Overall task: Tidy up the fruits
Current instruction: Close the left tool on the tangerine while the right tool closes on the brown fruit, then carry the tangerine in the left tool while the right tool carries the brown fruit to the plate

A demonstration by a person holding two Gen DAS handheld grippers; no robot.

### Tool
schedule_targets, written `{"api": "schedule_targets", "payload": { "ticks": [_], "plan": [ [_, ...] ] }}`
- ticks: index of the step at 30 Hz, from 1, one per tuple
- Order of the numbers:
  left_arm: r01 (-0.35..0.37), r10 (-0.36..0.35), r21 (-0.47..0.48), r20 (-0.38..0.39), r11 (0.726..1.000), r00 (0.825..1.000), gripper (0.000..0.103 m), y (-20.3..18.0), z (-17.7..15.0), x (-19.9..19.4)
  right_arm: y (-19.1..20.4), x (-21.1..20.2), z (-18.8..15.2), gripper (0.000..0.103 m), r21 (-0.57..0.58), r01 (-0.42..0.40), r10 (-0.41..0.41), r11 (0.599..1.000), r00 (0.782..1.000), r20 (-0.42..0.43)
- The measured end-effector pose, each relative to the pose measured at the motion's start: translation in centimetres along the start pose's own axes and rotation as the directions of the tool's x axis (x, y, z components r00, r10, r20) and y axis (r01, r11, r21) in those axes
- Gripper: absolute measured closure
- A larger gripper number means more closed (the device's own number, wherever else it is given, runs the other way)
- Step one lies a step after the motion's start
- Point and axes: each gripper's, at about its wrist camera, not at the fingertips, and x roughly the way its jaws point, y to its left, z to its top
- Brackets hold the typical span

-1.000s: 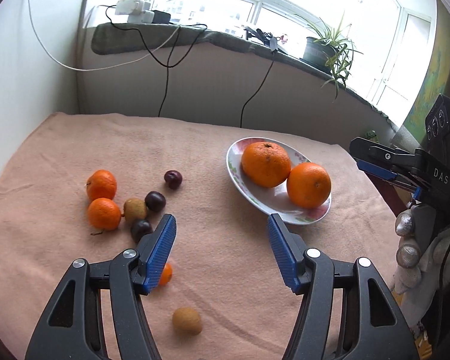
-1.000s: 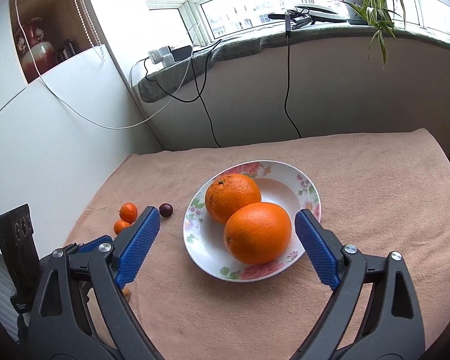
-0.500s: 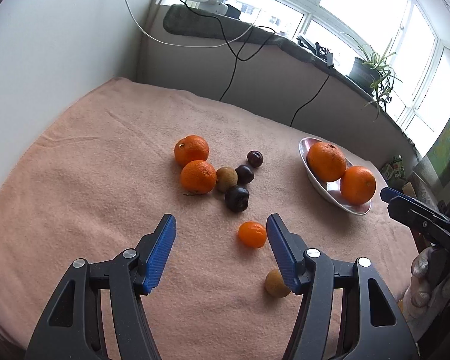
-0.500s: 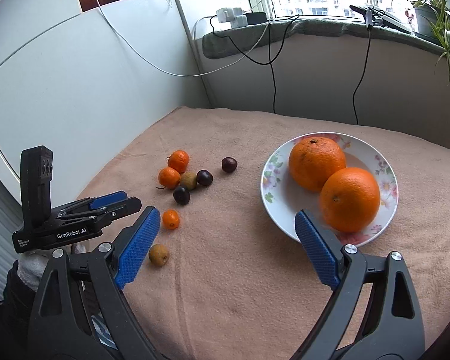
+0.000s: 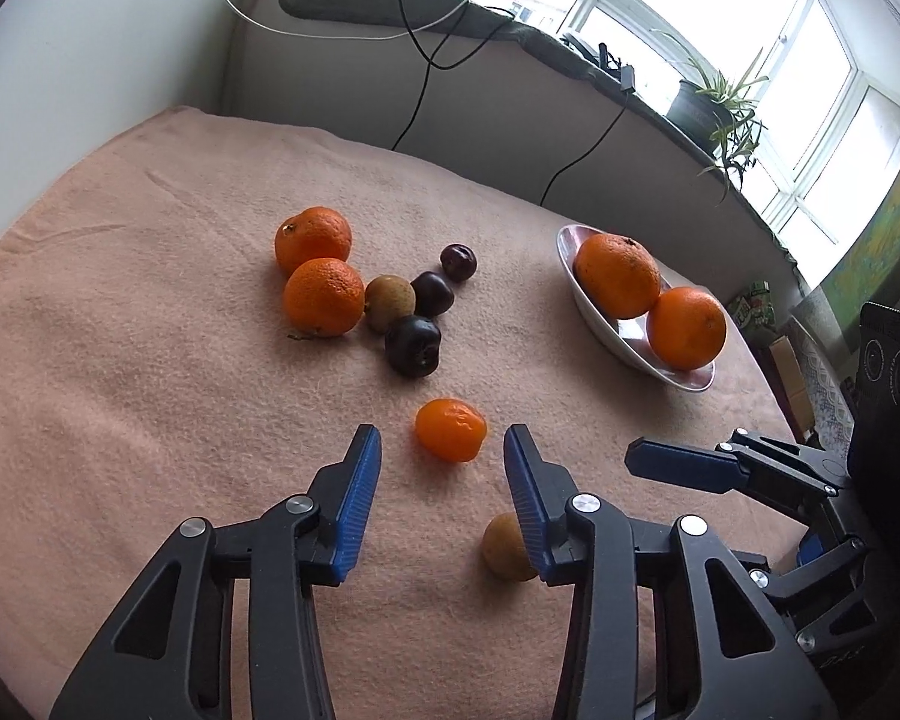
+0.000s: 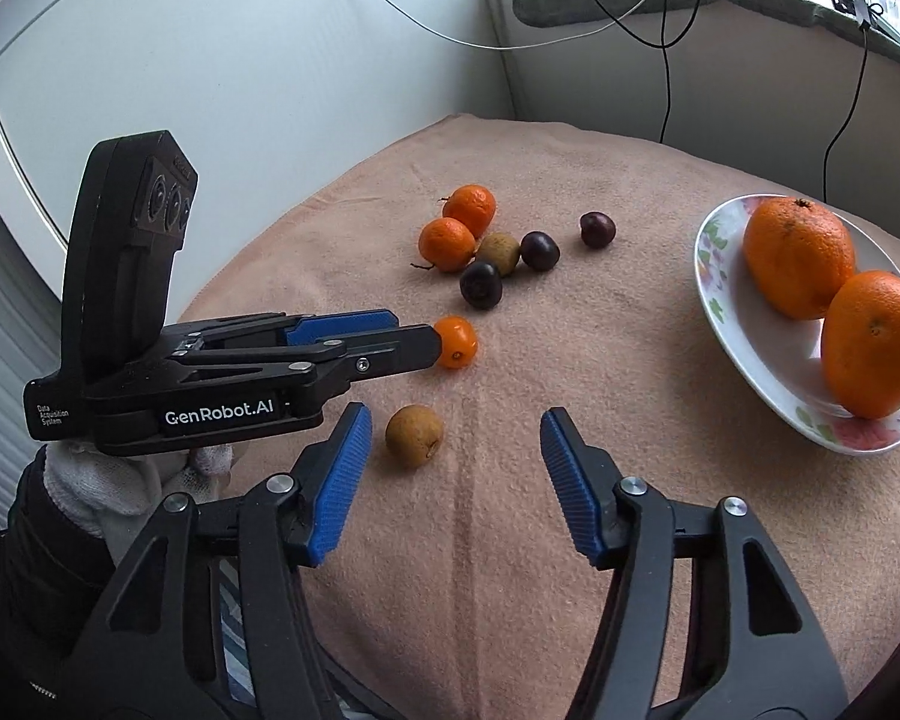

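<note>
Jaws just narrowed, the left gripper (image 5: 443, 468) hangs open, seemingly just short of a small orange fruit (image 5: 450, 429) on the counter (image 5: 120, 372), needing centring before squeezing, while the empty right gripper (image 6: 453, 483) nears 1 brown fruit (image 6: 414, 435).

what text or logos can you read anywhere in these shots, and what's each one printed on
"GenRobot.AI": white lettering on the side of the left gripper, seen in the right wrist view.
"Data Acquisition System": tiny white print at the rear of the same body, barely legible.
Faint embossed marks low on the right gripper in the left wrist view: unreadable.
</note>
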Motion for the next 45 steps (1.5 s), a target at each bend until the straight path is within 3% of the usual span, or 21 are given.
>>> {"api": "schedule_targets", "payload": {
  "ticks": [10, 19, 26, 45],
  "plan": [
    [0.001, -0.001, 0.002, -0.027, 1.000, 1.000, 0.063, 0.2, 0.2, 1.4, 1.6, 2.5, -0.1, 0.055, -0.057, -0.012, 0.010, 0.998, 0.999, -0.044],
    [-0.021, 0.022, 0.042, -0.042, 0.999, 0.999, 0.071, -0.1, 0.4, 2.2, 2.2, 4.0, -0.1, 0.062, -0.073, -0.003, -0.002, 0.997, 0.998, -0.064],
    [-0.026, 0.029, 0.062, -0.040, 0.998, 0.999, 0.076, -0.3, 0.5, 2.3, 2.4, 4.7, -0.2, 0.075, -0.090, 0.010, -0.018, 0.996, 0.997, -0.081],
    [0.014, -0.014, 0.024, -0.012, 1.000, 1.000, 0.077, -1.0, 1.0, 1.4, -0.3, 0.8, -0.2, 0.076, -0.023, 0.045, -0.045, 0.999, 0.999, -0.001]
  ]
}}
